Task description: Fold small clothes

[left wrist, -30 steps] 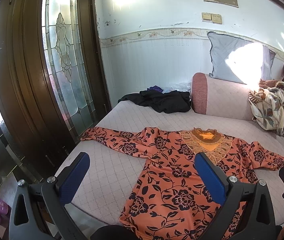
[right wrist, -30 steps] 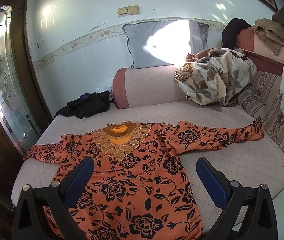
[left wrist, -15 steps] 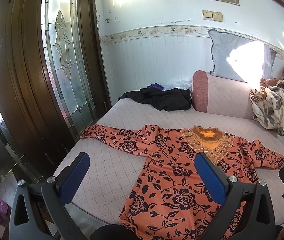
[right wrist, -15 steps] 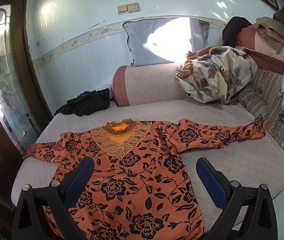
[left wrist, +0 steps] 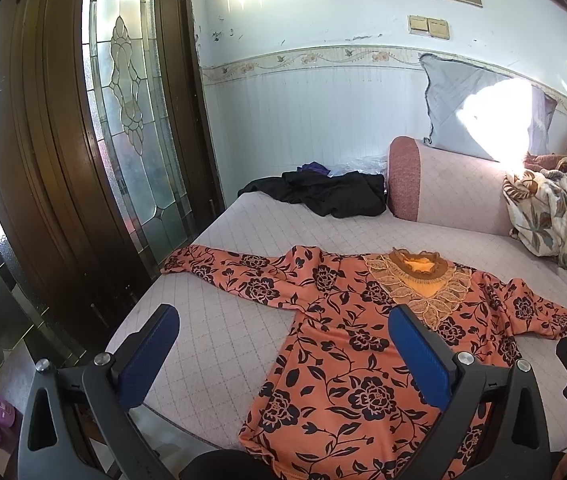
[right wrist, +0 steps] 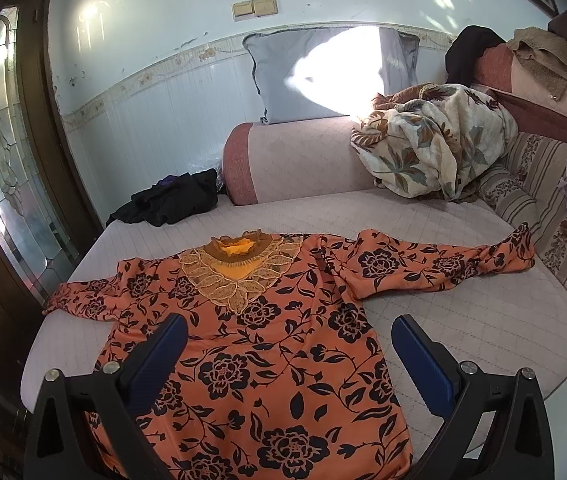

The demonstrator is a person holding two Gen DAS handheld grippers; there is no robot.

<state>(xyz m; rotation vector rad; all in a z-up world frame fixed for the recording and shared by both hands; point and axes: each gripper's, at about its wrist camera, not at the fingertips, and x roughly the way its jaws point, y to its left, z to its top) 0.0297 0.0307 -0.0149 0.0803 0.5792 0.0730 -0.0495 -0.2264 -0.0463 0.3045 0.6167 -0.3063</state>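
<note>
Your left gripper [left wrist: 283,354] and right gripper [right wrist: 285,360] hang wide apart, empty, over the orange blouse [right wrist: 267,344] at lower centre on the bed [right wrist: 463,312].

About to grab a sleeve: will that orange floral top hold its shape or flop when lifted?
The orange floral top will probably drape limply: its sleeves lie rumpled on the mattress. It looks thin, so likely light. The lace collar may snag.

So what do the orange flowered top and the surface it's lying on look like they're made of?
The orange top looks like a thin, smooth knit, possibly synthetic: it drapes limp and has a slight sheen. Its neckline panel looks like gold lace or embroidery. The bed cover looks like matte quilted fabric, stitched in diamonds.
</note>
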